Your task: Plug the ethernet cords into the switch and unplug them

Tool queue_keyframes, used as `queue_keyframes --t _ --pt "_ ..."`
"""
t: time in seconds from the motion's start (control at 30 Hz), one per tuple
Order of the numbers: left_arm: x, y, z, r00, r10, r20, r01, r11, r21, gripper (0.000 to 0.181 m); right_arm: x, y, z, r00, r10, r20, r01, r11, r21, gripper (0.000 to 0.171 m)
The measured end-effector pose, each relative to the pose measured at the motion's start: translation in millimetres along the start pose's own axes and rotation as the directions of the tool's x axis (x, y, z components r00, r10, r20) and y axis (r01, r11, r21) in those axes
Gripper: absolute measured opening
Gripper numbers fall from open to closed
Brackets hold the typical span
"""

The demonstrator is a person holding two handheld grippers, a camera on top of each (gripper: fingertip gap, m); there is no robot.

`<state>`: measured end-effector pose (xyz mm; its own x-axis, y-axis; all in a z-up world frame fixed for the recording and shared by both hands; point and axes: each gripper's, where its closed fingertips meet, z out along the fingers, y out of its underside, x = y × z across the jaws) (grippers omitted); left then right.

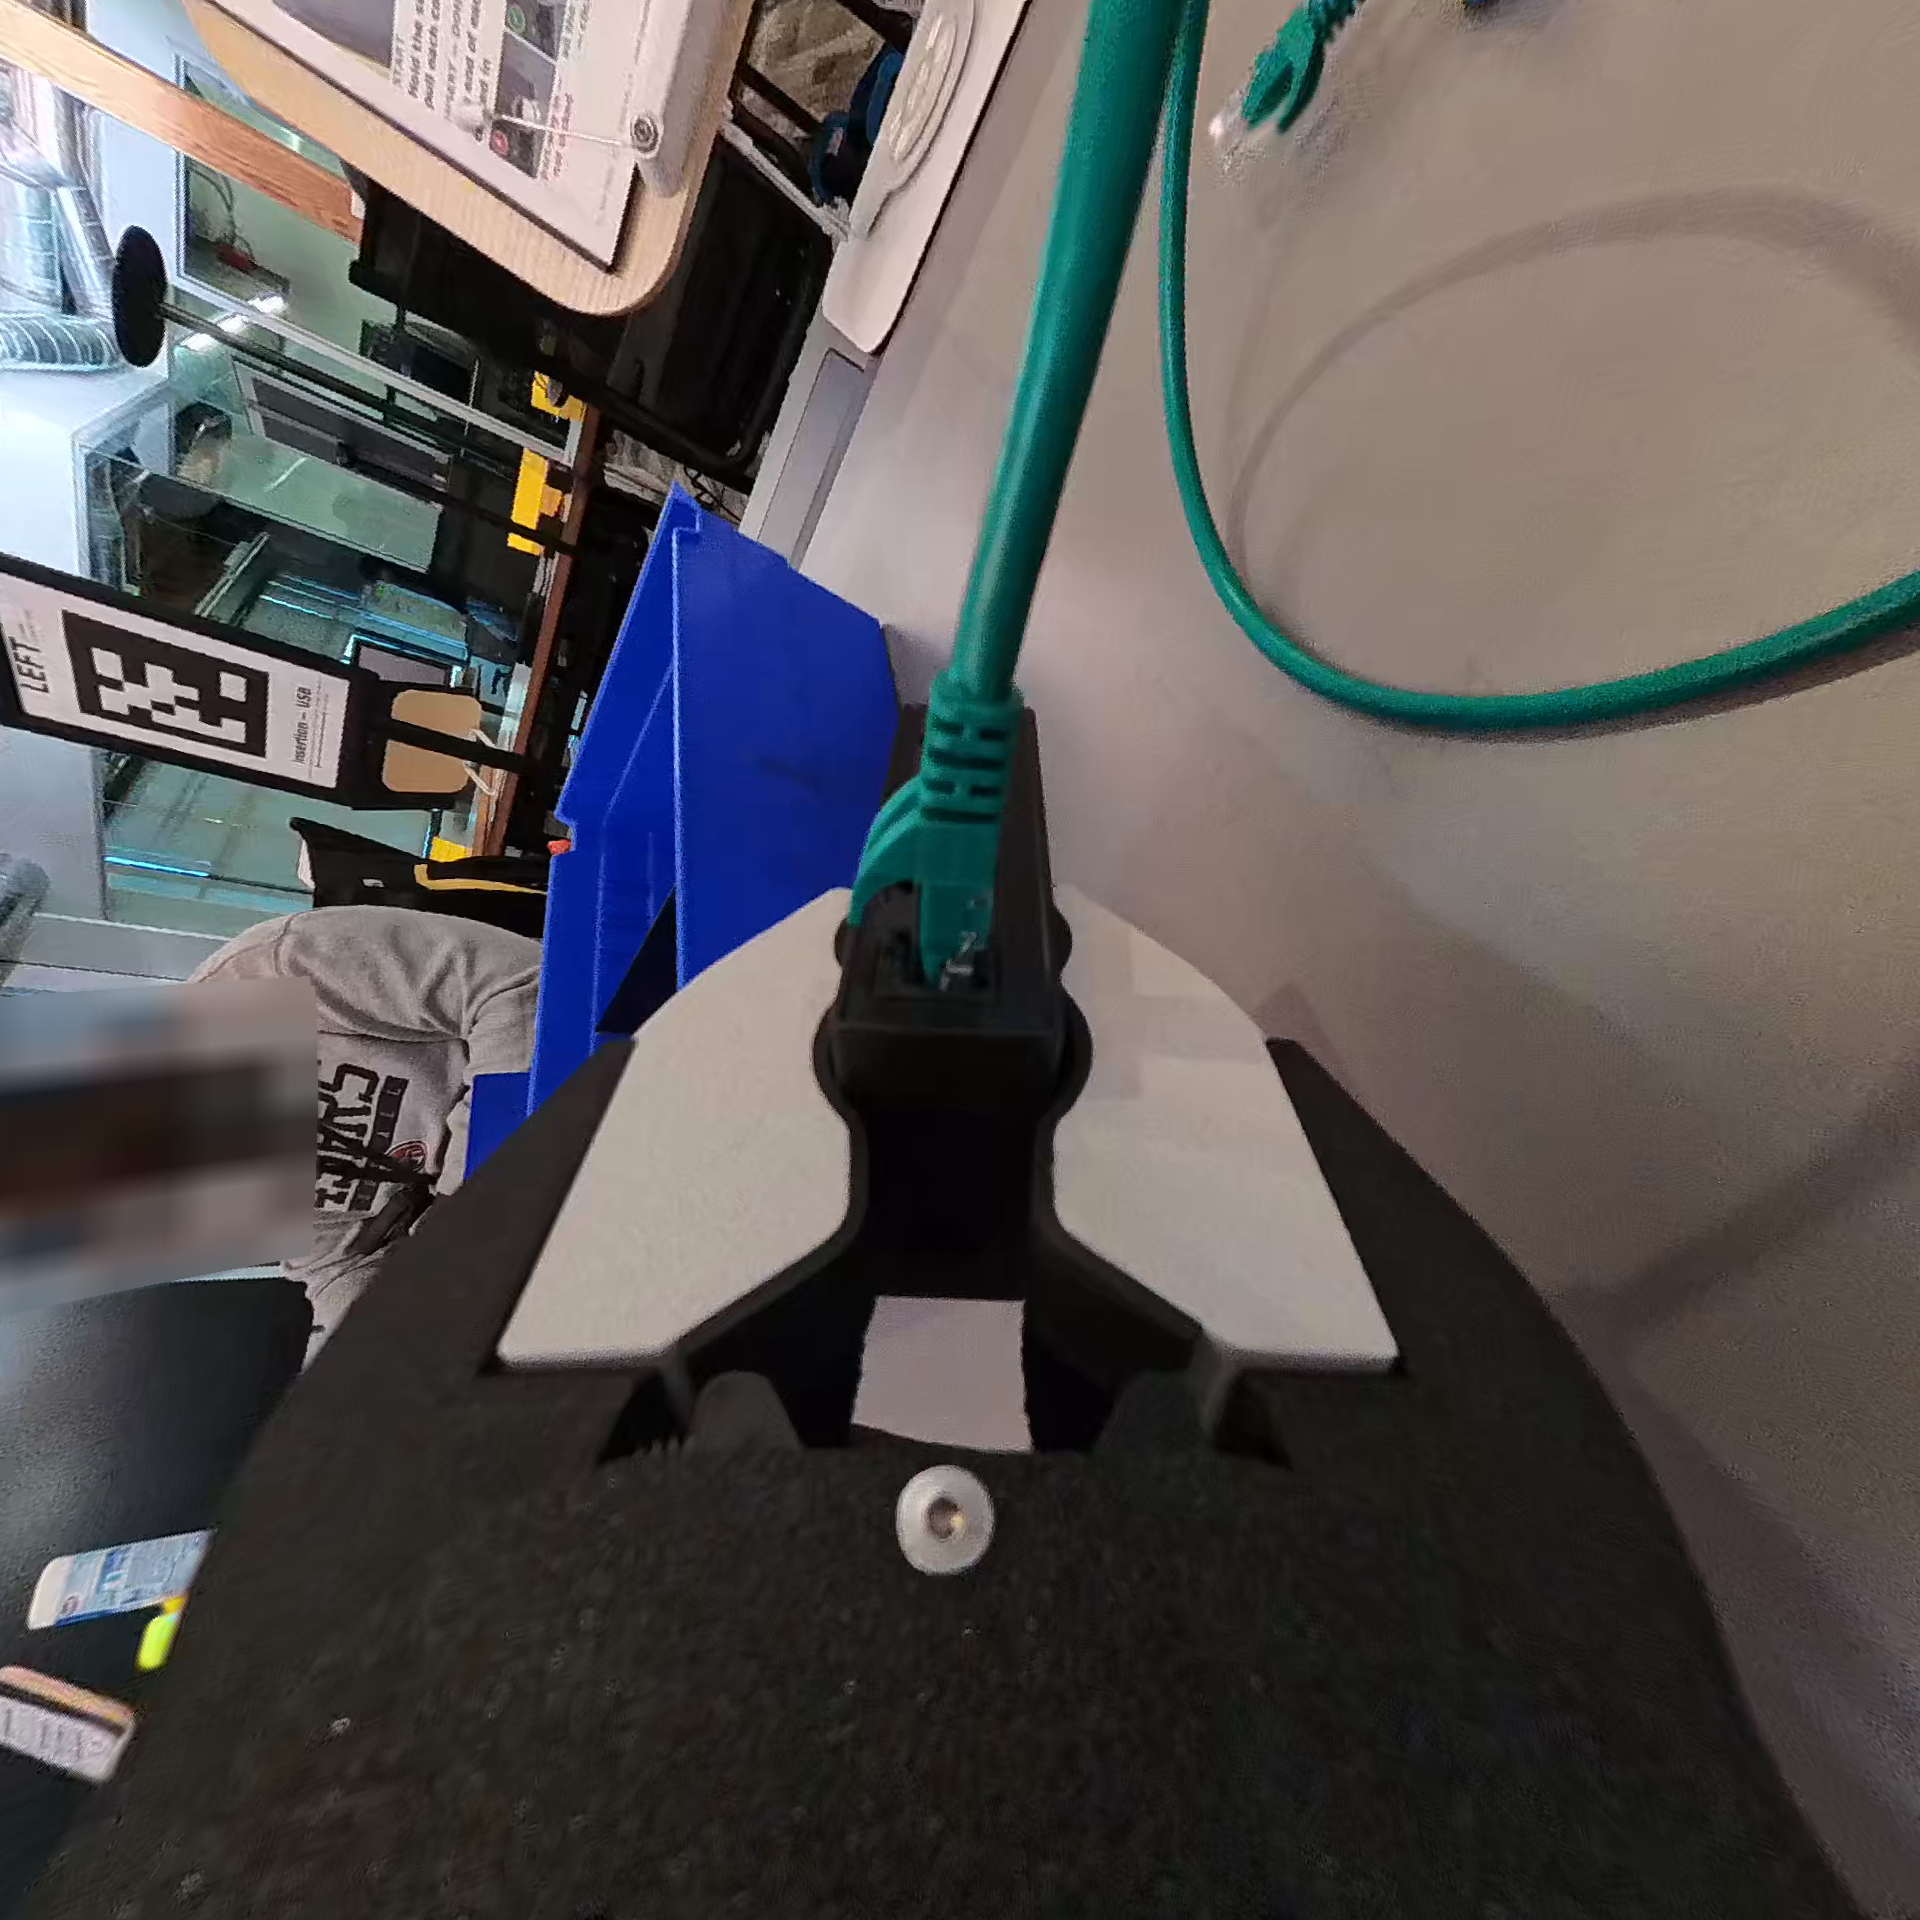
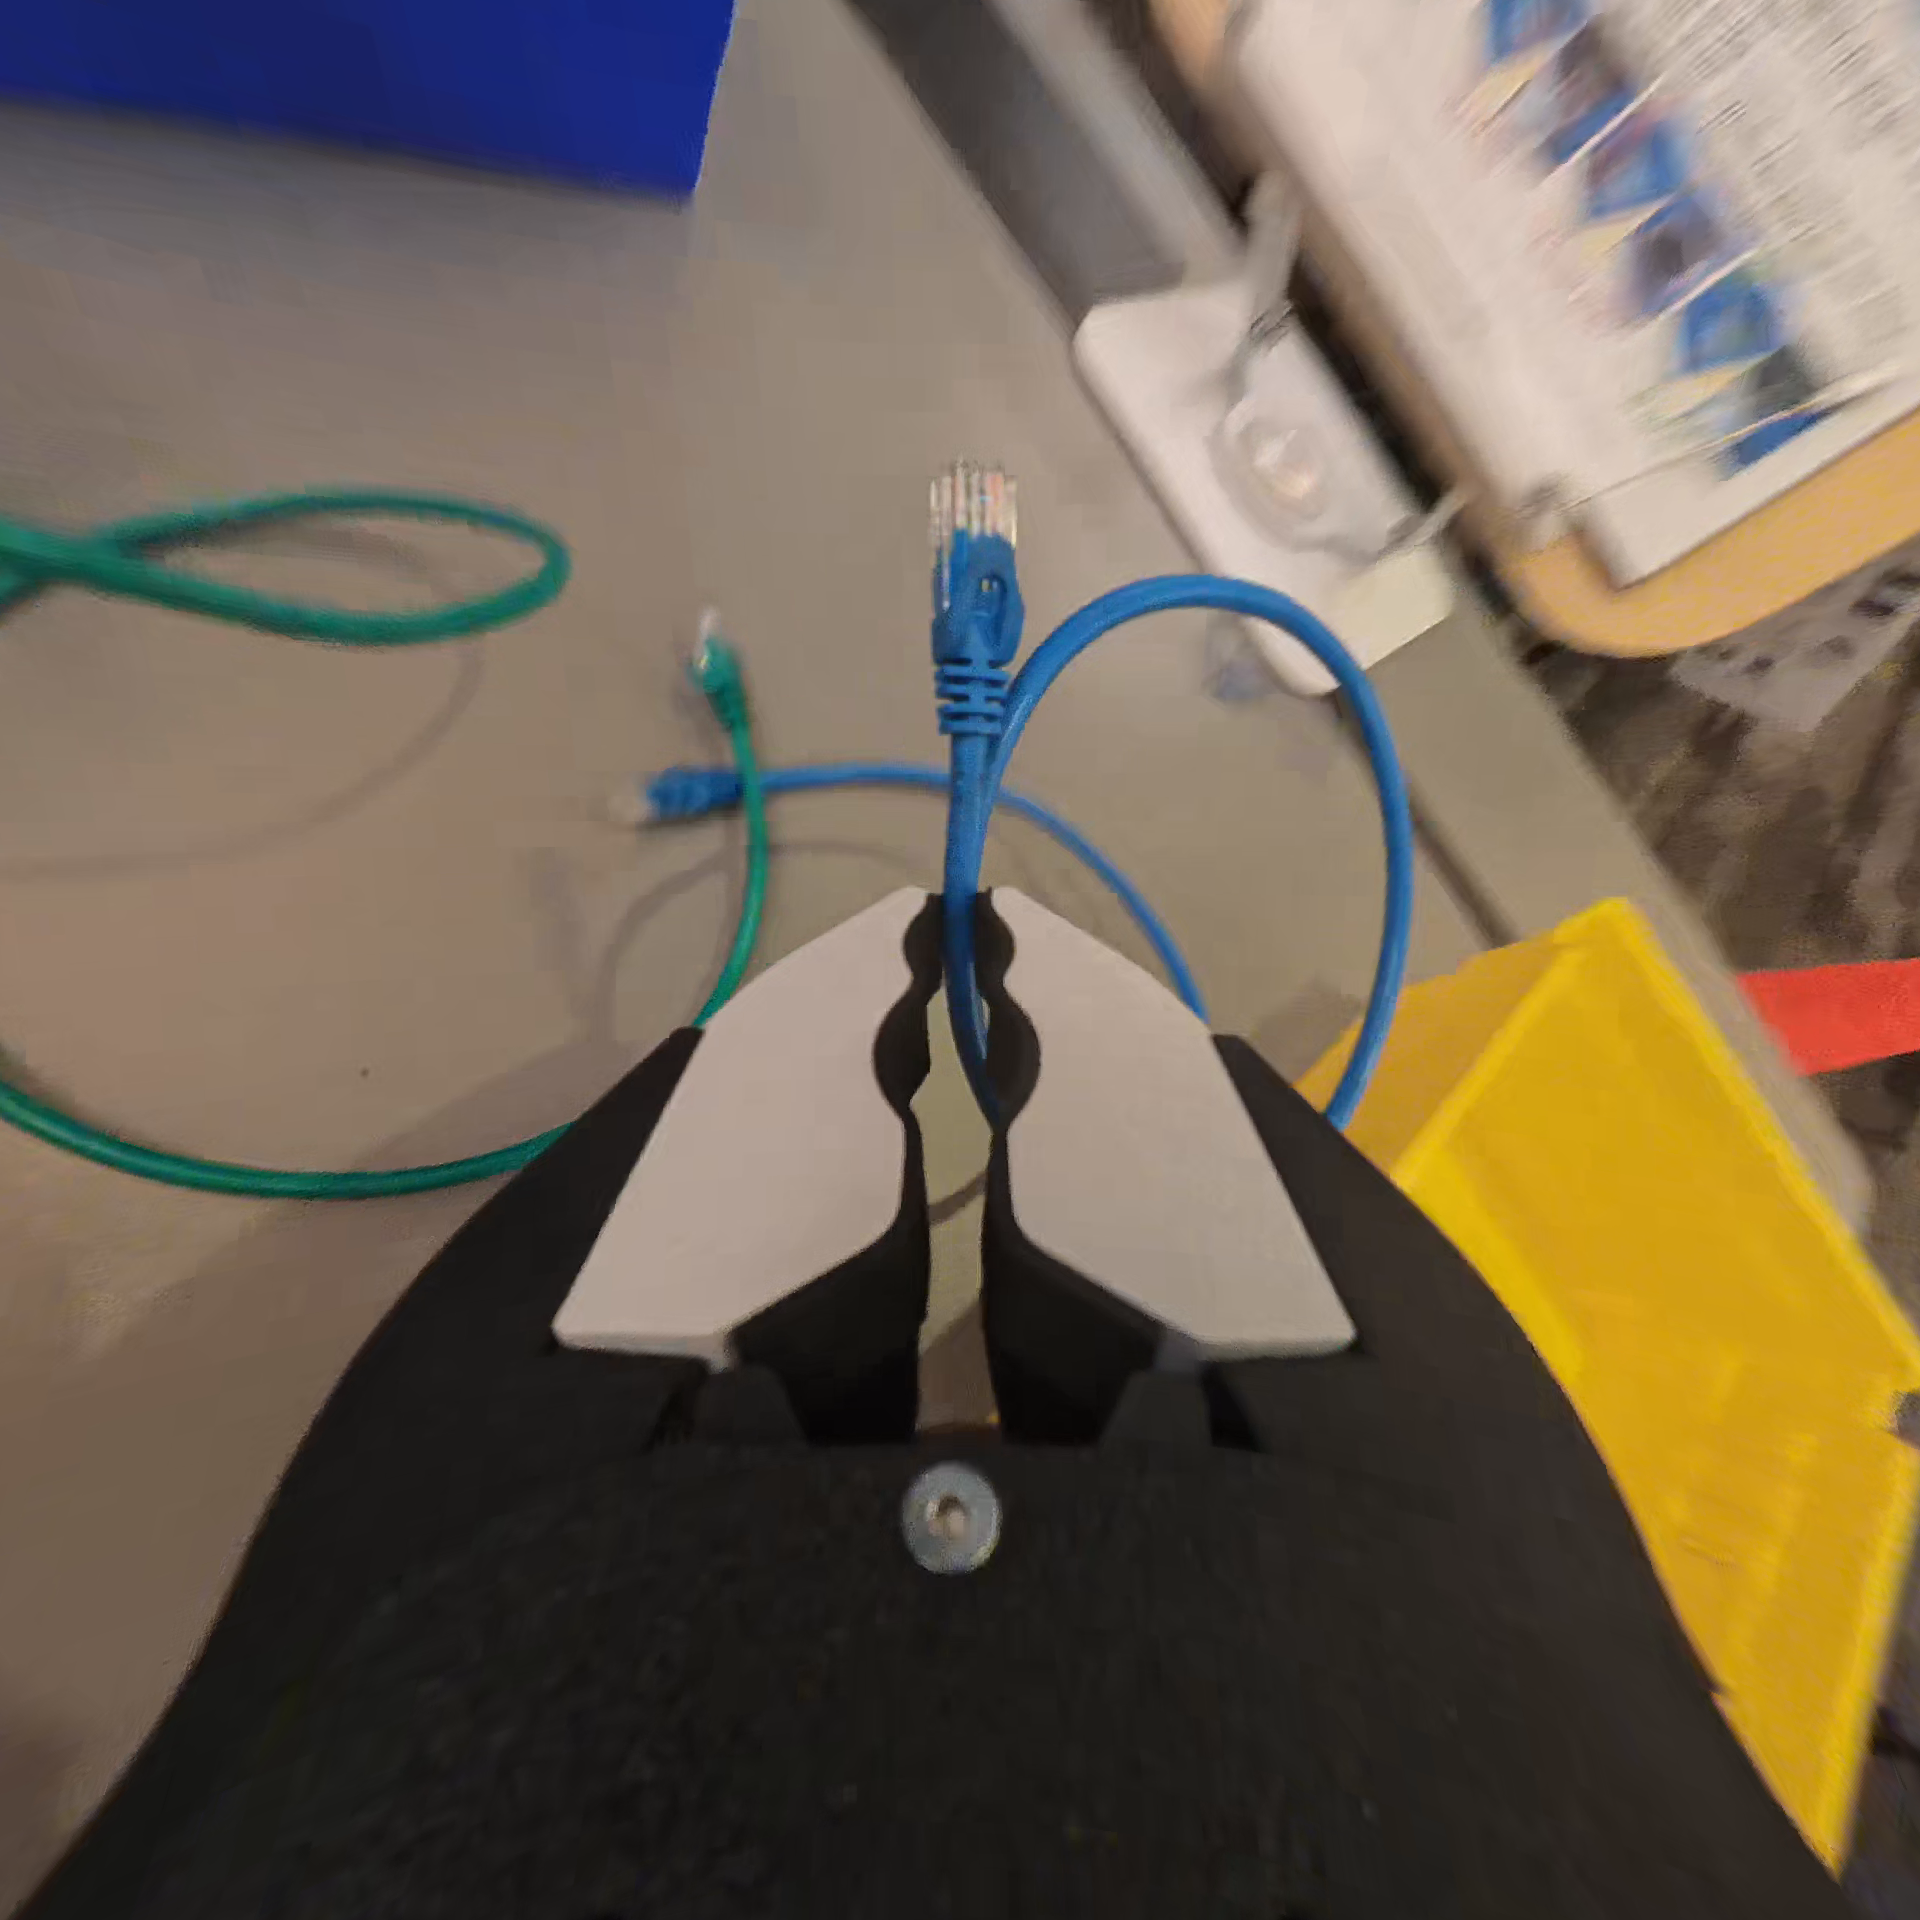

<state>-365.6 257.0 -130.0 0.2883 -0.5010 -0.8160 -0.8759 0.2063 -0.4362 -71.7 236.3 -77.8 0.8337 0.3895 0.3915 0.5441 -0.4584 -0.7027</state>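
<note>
In the left wrist view my left gripper (image 1: 951,987) is shut on a small black switch (image 1: 951,1049), held above the grey table. A green ethernet cord (image 1: 1060,343) has one plug (image 1: 951,821) seated in a port of the switch. Its other plug (image 1: 1283,73) lies on the table at the top. In the right wrist view my right gripper (image 2: 964,914) is shut on a blue ethernet cord (image 2: 1387,831) just below its plug (image 2: 975,582), which points forward. The blue cord's other plug (image 2: 681,795) lies on the table beside a green plug (image 2: 717,670).
A blue bin (image 1: 727,727) stands left of the switch and shows at top left in the right wrist view (image 2: 364,73). A yellow bin (image 2: 1621,1299) sits at the right. A white stand (image 2: 1247,468) with a printed sheet is at the table's far edge. A person in a grey sweatshirt (image 1: 405,1029) is at the left.
</note>
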Motion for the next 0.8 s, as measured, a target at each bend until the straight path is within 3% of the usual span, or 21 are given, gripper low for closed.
queue_keyframes --t 0.2,0.43,0.57,0.7,0.73,0.8 --pt "1 0 -4 0.999 0.02 0.028 -0.02 1.0 0.014 0.03 61 -75 -107 0.966 -0.073 -0.25 0.124 0.973 0.196 0.006" --pt "-1 -1 -8 1.0 -0.003 0.028 0.002 0.999 0.038 0.029 130 -122 -205 0.85 -0.16 -0.501 0.273 0.948 0.161 0.006" --pt "-10 -1 -12 0.998 -0.007 0.07 0.003 0.999 0.054 0.029 173 -112 -231 0.755 -0.19 -0.628 0.289 0.955 0.058 0.006" --pt "-16 2 -13 0.996 -0.002 0.094 -0.002 0.999 0.046 0.03 207 -79 -245 0.68 -0.192 -0.708 0.243 0.97 -0.03 0.006" --pt "-18 3 -14 0.994 0.004 0.106 -0.008 0.999 0.043 0.029 211 -68 -244 0.685 -0.18 -0.707 0.216 0.976 -0.039 0.006" --pt "-25 3 -15 0.991 -0.001 0.136 -0.004 0.999 0.038 0.029 200 -48 -225 0.798 -0.097 -0.595 0.132 0.991 0.016 0.006"
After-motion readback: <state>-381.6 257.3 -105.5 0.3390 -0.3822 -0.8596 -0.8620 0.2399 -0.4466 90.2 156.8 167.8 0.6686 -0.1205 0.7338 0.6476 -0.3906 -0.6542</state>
